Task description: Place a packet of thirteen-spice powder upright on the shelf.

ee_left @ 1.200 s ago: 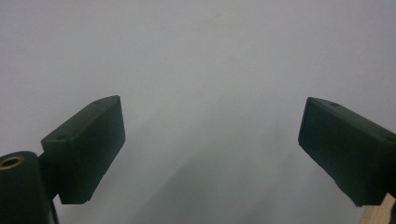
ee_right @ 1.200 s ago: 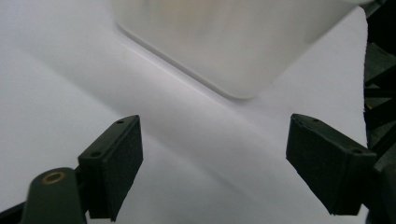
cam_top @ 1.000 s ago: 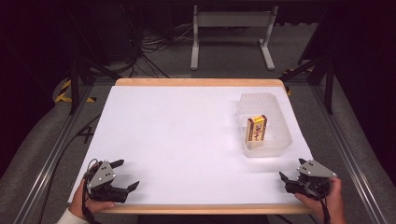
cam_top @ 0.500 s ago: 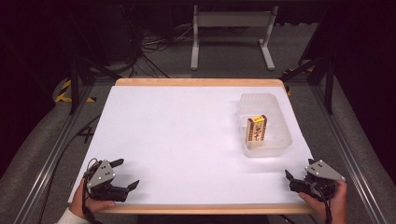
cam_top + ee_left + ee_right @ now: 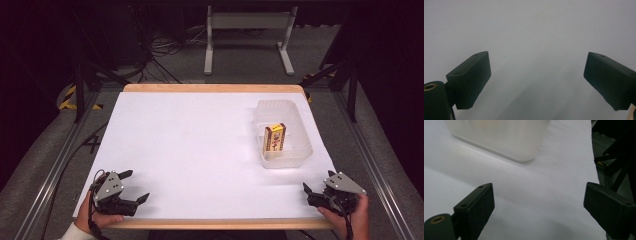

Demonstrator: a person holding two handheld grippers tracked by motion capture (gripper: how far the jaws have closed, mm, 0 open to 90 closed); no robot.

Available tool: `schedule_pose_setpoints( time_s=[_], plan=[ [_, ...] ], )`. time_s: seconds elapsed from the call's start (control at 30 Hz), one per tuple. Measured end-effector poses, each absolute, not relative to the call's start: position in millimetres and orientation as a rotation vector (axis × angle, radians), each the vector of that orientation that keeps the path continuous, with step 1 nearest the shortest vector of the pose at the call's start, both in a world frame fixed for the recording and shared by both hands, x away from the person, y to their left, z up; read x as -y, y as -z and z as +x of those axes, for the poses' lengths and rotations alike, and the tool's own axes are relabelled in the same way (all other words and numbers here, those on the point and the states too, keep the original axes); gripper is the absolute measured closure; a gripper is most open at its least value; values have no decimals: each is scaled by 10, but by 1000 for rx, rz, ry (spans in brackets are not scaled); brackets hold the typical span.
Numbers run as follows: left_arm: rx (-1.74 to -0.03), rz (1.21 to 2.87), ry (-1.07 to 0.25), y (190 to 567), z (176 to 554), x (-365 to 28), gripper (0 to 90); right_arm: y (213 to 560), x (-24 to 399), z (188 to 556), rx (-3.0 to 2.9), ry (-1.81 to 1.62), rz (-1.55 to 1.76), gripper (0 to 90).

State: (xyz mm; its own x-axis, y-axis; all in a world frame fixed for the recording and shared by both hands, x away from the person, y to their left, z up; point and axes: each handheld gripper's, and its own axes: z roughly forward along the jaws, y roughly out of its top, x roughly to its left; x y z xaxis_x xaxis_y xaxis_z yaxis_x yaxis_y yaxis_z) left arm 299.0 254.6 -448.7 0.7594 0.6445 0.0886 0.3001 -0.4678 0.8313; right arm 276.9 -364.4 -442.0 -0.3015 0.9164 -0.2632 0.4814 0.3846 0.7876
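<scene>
A translucent, round-cornered plastic tub [image 5: 282, 132] held one upright rectangular printed box [image 5: 274, 138]. Near the tub, the right gripper [image 5: 315, 189] had just been opening, empty; well apart, the left gripper [image 5: 135, 186] gaped empty.

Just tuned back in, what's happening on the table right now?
Nothing is held. The left gripper and right gripper both rest open at the near edge of the white table, in the person's hands. The right gripper's jaws have just been opening, with nothing between them. A small yellow box lies inside the clear plastic tub on the table's right side, just ahead of the right gripper.
</scene>
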Motion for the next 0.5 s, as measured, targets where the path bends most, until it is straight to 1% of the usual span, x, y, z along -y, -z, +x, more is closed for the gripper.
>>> schedule_pose_setpoints(
  time_s=[0.5],
  plan=[
    [-713,2077,-503,4480,3011,-2544,81,4387,3578,2756,-1936,-804,1172,104]
  ],
)
